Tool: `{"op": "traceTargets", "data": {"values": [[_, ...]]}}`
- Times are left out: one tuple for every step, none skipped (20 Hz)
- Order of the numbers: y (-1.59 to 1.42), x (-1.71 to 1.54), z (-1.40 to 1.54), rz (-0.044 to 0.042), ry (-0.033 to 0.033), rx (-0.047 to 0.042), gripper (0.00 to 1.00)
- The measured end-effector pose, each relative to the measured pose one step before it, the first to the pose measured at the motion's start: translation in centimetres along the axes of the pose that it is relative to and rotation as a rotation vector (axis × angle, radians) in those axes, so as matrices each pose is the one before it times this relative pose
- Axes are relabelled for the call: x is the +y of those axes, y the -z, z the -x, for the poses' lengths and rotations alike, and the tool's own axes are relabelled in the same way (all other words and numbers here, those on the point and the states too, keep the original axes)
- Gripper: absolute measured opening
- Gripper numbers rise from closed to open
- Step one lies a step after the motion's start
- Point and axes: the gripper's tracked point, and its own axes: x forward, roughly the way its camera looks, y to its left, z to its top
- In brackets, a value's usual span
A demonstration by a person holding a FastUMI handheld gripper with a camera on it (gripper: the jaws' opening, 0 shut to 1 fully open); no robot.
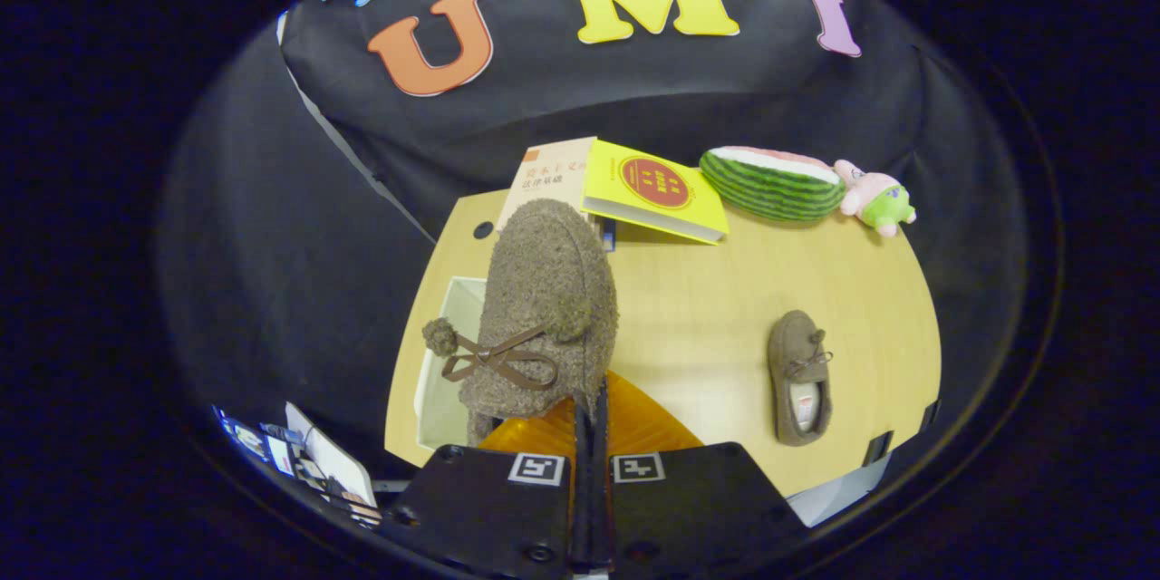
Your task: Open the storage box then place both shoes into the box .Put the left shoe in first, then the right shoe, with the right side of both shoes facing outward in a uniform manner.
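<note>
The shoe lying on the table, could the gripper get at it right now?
Probably not yet: the gripper is shut on the fuzzy shoe. The other shoe lies uncovered on the table.

The fuzzy brown shoe (544, 308) held up in the lower middle hides most of the white storage box (444, 353) and part of the orange lid (643, 421) behind it. The gripper (591, 399) fingers are pressed together on the shoe's edge, their tips partly buried in fleece. At upper middle, the yellow book (654, 190) overlaps a beige book (553, 172). Papers (317, 467) at lower left are too small to make out.
</note>
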Motion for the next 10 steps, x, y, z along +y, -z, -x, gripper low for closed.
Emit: {"op": "traceTargets", "data": {"values": [[0.348, 1.167, -0.987, -0.01375, -0.01043, -0.00771, 0.06], [0.416, 0.98, -1.183, -0.01343, -0.00741, -0.0023, 0.06], [0.632, 1.056, -1.418, -0.01336, -0.00804, 0.00506, 0.06], [0.785, 0.865, -1.434, -0.00944, -0.00637, 0.00855, 0.06], [0.788, 0.705, -1.257, -0.00463, -0.00204, 0.01517, 0.06], [0.752, 0.541, -1.188, -0.00362, -0.00011, 0.01123, 0.06], [0.673, 0.442, -1.379, -0.00103, 0.0054, 0.0072, 0.06], [0.636, 0.231, -1.261, 0.00118, 0.00962, 0.0055, 0.06], [0.536, 0.111, -1.232, -0.00707, 0.00837, 0.00462, 0.06], [0.481, 0.099, -1.162, -0.00982, 0.00432, 0.00457, 0.06]]}}
